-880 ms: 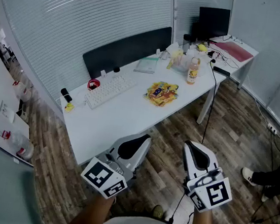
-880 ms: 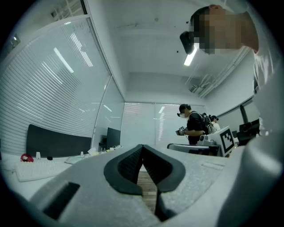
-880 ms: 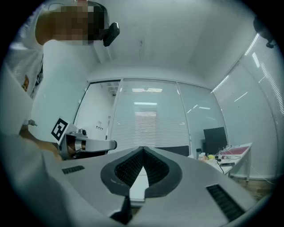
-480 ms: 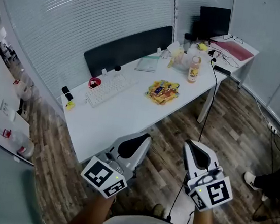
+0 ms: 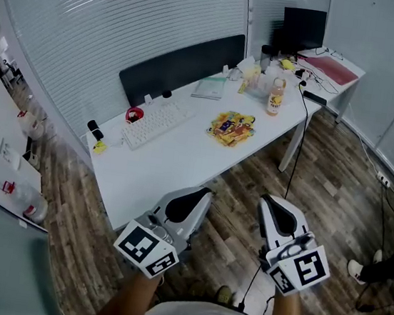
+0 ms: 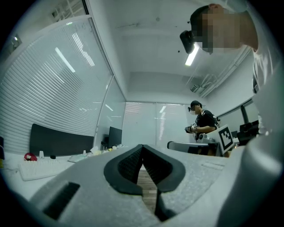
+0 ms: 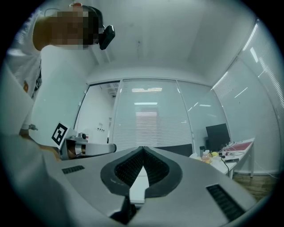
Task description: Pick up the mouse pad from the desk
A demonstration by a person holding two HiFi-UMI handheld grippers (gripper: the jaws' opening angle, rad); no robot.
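Mouse pad seems to be the long dark sheet at the far edge of the white desk, standing against the blinds behind the keyboard (this is a judgement, as no other pad is visible on the desk), so it is well apart from both tools. The person stands at the near side of the desk and holds the left gripper and the right gripper side by side, close to the body and pointed toward the desk. This is probably a ready position, since the reach is not yet begun. Both pairs of jaws are clenched, pads together with nothing between them, which each gripper view shows clearly. The head view gives the layout from above: keyboard, snack packets, bottle. The left gripper view shows instead that the dark sheet is upright, and also another person standing in the room, of whom the head view catches only a leg at its right edge
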